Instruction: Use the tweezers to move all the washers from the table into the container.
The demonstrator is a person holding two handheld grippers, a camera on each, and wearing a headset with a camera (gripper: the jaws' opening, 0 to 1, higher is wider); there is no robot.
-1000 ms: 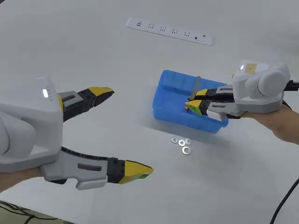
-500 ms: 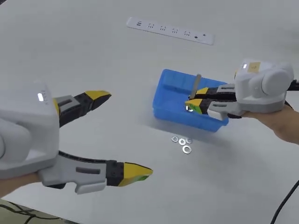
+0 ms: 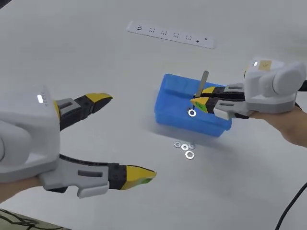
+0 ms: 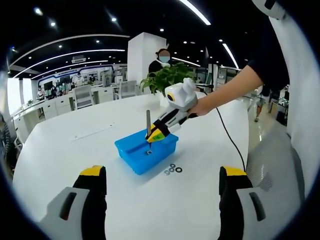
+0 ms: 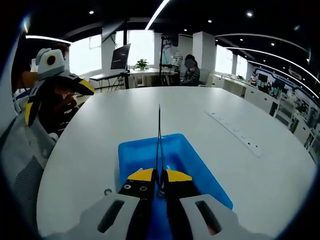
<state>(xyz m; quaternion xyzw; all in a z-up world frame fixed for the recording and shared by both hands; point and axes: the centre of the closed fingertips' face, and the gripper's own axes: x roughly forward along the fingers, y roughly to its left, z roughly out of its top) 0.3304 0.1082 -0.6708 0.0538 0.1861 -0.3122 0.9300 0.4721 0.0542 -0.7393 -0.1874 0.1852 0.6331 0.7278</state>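
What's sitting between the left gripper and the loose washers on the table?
Nothing: in the head view the stretch from the left gripper to the washers is bare white table. The left gripper view shows the same.

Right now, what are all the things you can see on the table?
Table: one, white, under everything.
Container: one, blue, middle of the table.
Washers: four, silver, clustered on the table just in front of the container.
Tweezers: one, grey, upright above the container.
Washer: one more, silver, over the container by the tweezers' lower end; held or lying inside, I cannot tell.
Power strip: one, white, far side.
Cable: one, dark, near right corner.
Left hand-held gripper: one, white, yellow tips, open.
Right hand-held gripper: one, same colours, shut on the tweezers.
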